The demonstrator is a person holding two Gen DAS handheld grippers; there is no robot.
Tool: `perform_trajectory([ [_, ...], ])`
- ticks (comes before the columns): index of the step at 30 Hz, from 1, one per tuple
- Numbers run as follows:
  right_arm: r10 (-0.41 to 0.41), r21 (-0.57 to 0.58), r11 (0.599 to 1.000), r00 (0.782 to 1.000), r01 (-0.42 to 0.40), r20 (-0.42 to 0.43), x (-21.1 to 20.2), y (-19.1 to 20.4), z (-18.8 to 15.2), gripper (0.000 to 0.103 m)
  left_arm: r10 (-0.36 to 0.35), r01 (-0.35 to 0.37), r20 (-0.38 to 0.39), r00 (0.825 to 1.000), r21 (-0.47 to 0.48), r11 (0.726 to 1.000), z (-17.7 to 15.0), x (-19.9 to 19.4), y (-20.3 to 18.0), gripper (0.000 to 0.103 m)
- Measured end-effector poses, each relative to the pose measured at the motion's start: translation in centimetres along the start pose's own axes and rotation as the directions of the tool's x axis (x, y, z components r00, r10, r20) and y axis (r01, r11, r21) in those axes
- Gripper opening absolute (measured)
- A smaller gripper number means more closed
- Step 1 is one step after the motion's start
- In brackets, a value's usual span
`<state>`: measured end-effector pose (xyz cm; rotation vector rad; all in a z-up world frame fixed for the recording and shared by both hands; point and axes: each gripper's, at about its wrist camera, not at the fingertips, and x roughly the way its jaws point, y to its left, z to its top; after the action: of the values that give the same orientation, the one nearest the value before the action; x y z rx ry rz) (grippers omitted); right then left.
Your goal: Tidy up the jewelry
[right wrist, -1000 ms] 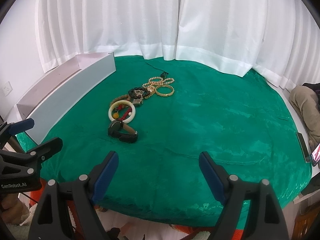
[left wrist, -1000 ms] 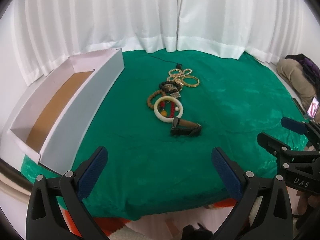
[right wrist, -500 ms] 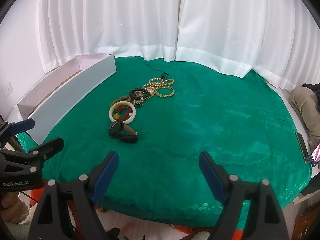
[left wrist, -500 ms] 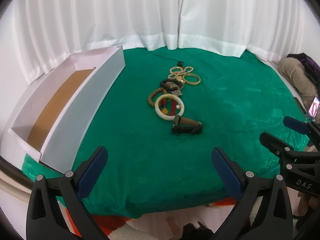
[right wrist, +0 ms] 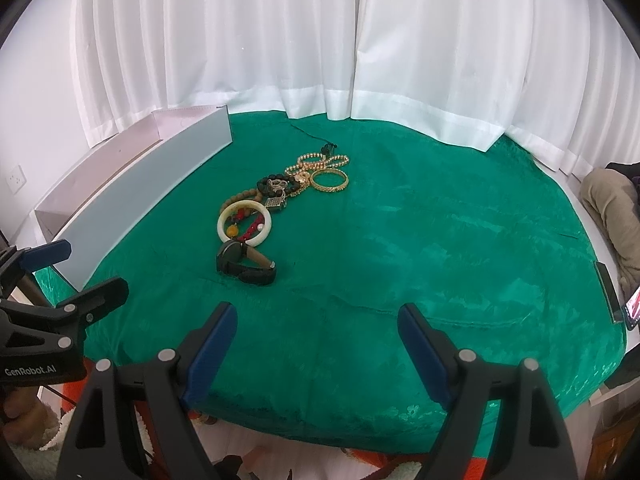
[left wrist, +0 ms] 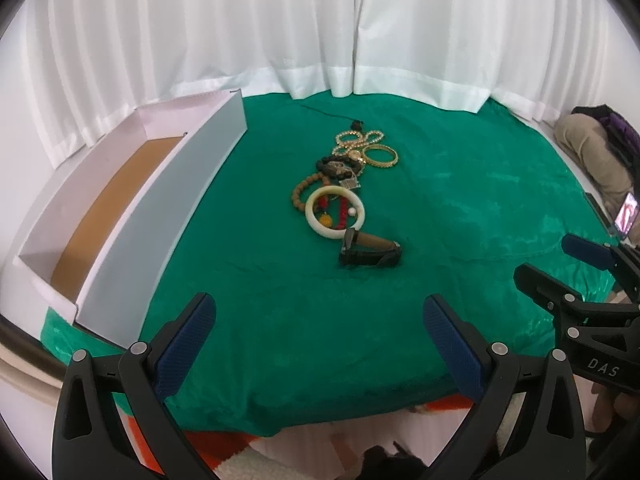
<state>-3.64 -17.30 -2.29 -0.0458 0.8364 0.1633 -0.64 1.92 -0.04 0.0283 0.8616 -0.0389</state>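
Observation:
A row of jewelry lies on the green cloth: a black watch with a brown strap (left wrist: 370, 250) (right wrist: 245, 262) nearest, a white bangle (left wrist: 335, 217) (right wrist: 245, 222) around red and yellow beads, a brown bead bracelet (left wrist: 305, 192), dark beads (left wrist: 338, 166) and gold bangles (left wrist: 380, 156) (right wrist: 329, 179) farther back. A white open box (left wrist: 120, 216) (right wrist: 132, 196) stands at the left. My left gripper (left wrist: 318, 336) is open and empty over the near cloth edge. My right gripper (right wrist: 316, 344) is open and empty, also near the front edge.
White curtains (left wrist: 320, 28) hang behind the table. A phone (right wrist: 632, 308) lies at the right edge. A thin black cord (left wrist: 328, 114) runs from the jewelry toward the curtain. The right gripper shows in the left wrist view (left wrist: 572, 280); the left shows in the right wrist view (right wrist: 64, 280).
Both views shift slightly; the jewelry sits a little lower and nearer in the left wrist view. Both grippers stay open and empty.

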Motion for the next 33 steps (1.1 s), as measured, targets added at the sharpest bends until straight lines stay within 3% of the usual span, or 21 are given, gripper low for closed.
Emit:
perform_trajectory([
  [33, 0.013, 0.003, 1.000, 1.000, -0.012, -0.015, 0.32, -0.02, -0.09, 0.084, -0.001, 0.001, -0.002, 1.000, 0.003, 1.000, -0.10, 0.10, -0.35, 0.103],
])
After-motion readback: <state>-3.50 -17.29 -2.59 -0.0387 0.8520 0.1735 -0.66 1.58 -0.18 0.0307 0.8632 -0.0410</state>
